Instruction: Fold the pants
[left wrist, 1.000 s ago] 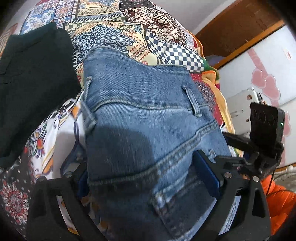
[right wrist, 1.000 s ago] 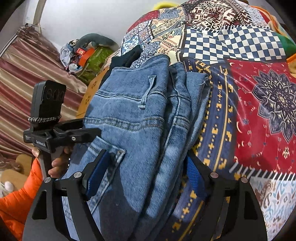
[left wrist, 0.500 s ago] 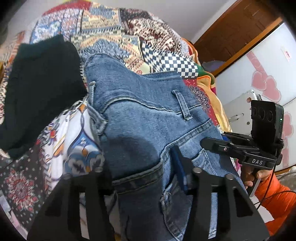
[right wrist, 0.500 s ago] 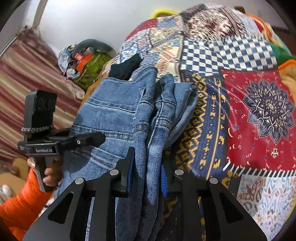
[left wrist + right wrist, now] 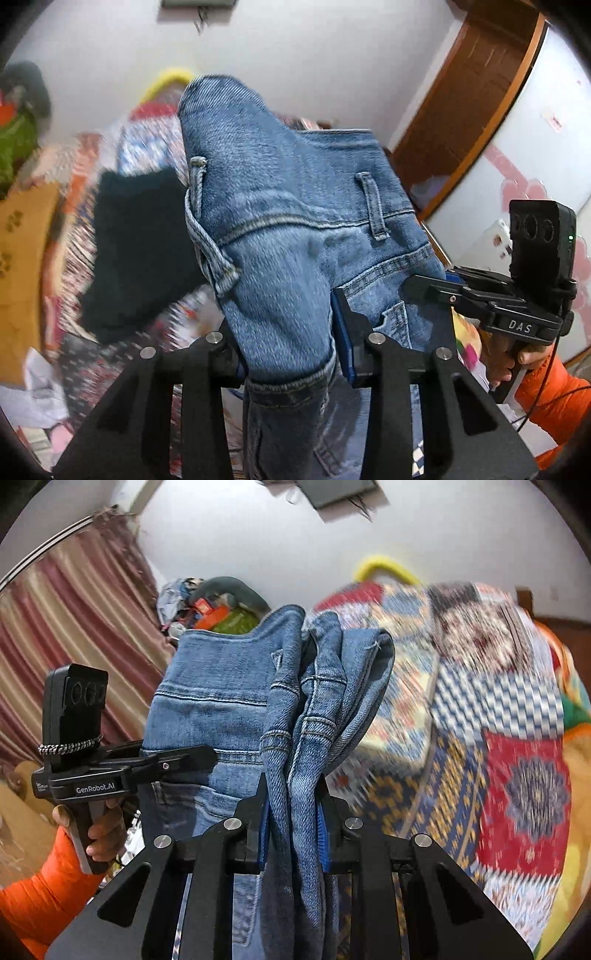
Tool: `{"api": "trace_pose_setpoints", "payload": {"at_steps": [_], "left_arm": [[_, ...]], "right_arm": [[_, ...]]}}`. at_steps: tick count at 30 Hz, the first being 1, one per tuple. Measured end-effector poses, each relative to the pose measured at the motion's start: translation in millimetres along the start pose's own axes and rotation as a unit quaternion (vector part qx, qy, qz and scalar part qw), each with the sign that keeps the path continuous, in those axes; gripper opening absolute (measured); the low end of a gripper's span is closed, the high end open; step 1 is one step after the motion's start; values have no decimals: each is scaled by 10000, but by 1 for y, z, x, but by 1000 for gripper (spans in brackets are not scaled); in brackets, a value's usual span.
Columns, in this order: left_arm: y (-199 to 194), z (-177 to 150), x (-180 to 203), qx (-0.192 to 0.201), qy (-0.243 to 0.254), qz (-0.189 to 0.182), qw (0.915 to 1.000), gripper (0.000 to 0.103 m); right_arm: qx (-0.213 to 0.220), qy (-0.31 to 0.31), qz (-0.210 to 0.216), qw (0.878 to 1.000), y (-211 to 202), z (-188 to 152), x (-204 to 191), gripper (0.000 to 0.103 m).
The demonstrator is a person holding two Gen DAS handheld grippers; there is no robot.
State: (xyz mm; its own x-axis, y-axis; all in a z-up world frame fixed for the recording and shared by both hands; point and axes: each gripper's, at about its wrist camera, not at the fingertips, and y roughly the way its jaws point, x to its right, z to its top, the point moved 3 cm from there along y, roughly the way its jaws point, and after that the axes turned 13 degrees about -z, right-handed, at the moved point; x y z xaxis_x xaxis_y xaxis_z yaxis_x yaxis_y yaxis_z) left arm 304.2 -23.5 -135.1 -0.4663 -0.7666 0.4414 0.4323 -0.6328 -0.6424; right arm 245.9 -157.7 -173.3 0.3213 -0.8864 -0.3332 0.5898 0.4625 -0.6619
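The blue jeans point(image 5: 295, 229) hang in the air above the patchwork bedspread point(image 5: 498, 738), held at the waistband end. My left gripper point(image 5: 286, 332) is shut on a bunch of denim near the back pocket. My right gripper point(image 5: 291, 812) is shut on several stacked layers of the jeans point(image 5: 221, 701) at their other side. Each gripper shows in the other's view: the right one point(image 5: 480, 299) at the right edge, the left one point(image 5: 147, 764) at the left edge. The lower part of the jeans is hidden below my fingers.
A folded black garment point(image 5: 140, 243) lies on the bedspread to the left of the jeans. A pile of clutter point(image 5: 218, 605) sits by the far wall next to a striped curtain point(image 5: 74, 646). A wooden door frame point(image 5: 472, 110) and white cabinet point(image 5: 535, 147) stand at right.
Both grippers went from open around the jeans to shut on them, then lifted the jeans off the bedspread. The views now tilt up toward the wall.
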Motion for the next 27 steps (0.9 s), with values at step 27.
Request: {"api": "trace_pose_setpoints", "payload": {"at_steps": [27], "left_arm": [[48, 111, -239, 439, -782, 1081, 9901, 36]], "right_arm": [[-115, -256, -19, 9996, 214, 143, -50, 18]]}}
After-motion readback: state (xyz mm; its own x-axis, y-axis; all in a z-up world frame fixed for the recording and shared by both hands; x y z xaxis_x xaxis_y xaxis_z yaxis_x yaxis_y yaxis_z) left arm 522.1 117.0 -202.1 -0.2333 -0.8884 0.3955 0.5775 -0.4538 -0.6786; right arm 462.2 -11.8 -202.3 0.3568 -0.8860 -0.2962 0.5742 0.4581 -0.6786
